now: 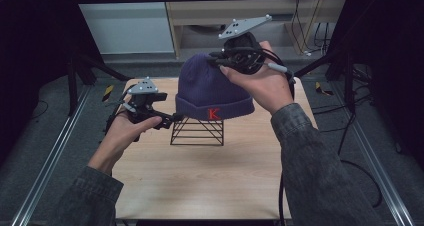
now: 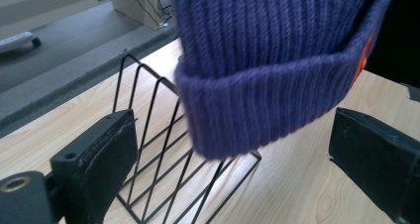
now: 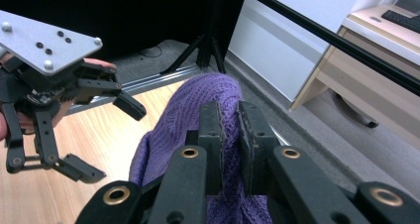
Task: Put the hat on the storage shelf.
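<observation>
Right gripper (image 1: 231,56), jaws pinching the crown of a purple ribbed-knit beanie (image 1: 210,88), holds the hat over a black wire rack (image 1: 197,131) at the middle of a pale wood-grain table (image 1: 200,181). Left gripper (image 1: 167,120), jaws spread wide, waits level with the hat's folded cuff (image 2: 257,110), which carries a red letter K (image 1: 213,113). Judged step: seating or lifting the hat on the rack; which cannot be told. Next move likely calls for the left jaws to close on the soft, thick cuff without snagging the thin angular wires.
</observation>
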